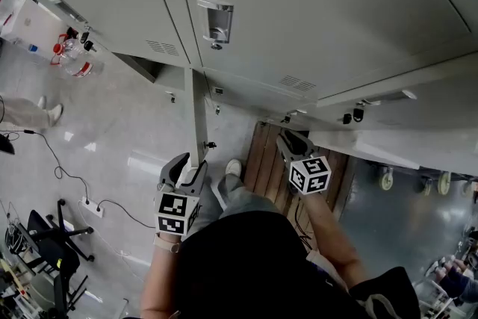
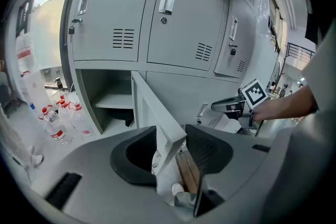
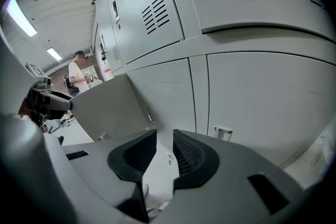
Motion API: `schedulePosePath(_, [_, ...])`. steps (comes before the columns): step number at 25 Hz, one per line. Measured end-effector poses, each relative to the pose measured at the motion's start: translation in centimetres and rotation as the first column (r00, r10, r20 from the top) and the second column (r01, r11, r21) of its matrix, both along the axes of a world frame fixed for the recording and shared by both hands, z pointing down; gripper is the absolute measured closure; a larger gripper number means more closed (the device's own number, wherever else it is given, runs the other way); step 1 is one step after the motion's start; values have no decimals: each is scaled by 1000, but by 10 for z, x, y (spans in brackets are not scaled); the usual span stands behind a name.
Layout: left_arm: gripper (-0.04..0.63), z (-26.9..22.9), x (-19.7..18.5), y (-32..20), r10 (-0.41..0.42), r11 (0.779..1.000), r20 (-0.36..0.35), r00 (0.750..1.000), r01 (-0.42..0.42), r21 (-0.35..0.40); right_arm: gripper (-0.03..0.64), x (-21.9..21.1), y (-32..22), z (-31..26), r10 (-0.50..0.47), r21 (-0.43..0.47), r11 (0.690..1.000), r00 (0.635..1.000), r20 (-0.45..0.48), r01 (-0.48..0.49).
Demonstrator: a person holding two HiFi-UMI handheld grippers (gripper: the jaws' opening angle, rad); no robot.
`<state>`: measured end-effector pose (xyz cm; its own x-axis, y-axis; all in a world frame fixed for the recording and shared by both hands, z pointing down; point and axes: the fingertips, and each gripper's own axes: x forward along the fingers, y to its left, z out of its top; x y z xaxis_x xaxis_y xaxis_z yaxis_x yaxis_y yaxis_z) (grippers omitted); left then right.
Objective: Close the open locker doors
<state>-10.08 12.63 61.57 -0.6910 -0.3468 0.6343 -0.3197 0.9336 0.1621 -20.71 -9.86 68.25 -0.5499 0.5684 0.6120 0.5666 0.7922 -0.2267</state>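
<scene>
- The left tongs (image 2: 170, 147) are standing released, jaws spread wide. The free edge of the open locker door (image 2: 152, 113) is sitting in the gap between them, and neither pad is pressing on it.
- In the head view the left tongs (image 1: 187, 164) are lying right at that door (image 1: 199, 116), while the right tongs (image 1: 287, 140) are hovering well off to the right of it. The left hand is therefore the nearer one.
- The right tongs (image 3: 160, 152) are standing partly parted and empty, with only closed locker fronts showing past them. From there the open door (image 3: 105, 107) is lying to the left.
- The door is sticking straight out from the bottom row toward the person, seen edge-on from above. Its long free edge is running upright.
- Its hinge is sitting at the right side of the open compartment (image 2: 107, 99), so the opening is lying left of the door as the left gripper view shows it. I judge that closing means swinging the free edge leftward and away, toward the lockers.
- The black-and-white square markers on the cubes are carrying patterns only, no words.
- The water bottles (image 2: 55, 128) on the floor by the compartment are showing red labels, too small to read.
- The handle plates and vents on the upper lockers (image 2: 186, 23) are showing no legible numbers or brand.
</scene>
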Motion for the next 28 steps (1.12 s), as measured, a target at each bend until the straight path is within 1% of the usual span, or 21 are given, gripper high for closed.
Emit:
schedulePosePath(6, [407, 3, -1, 7, 9, 1000, -8, 1000, -9, -1, 499, -2, 6, -3, -8, -2, 1000, 1000, 2, 8])
schedulePosePath(12, [399, 7, -5, 27, 4, 1000, -28, 1000, -4, 4, 499, -9, 23, -6, -7, -1, 1000, 1000, 6, 7])
schedulePosePath(21, [400, 7, -9, 76, -15, 1000, -48, 999, 15, 12, 497, -16, 79, -15, -30, 3, 1000, 1000, 7, 30])
schedulePosePath(28, [400, 9, -15, 116, -2, 1000, -62, 998, 1, -12, 497, -24, 119, -32, -27, 0, 1000, 999, 26, 27])
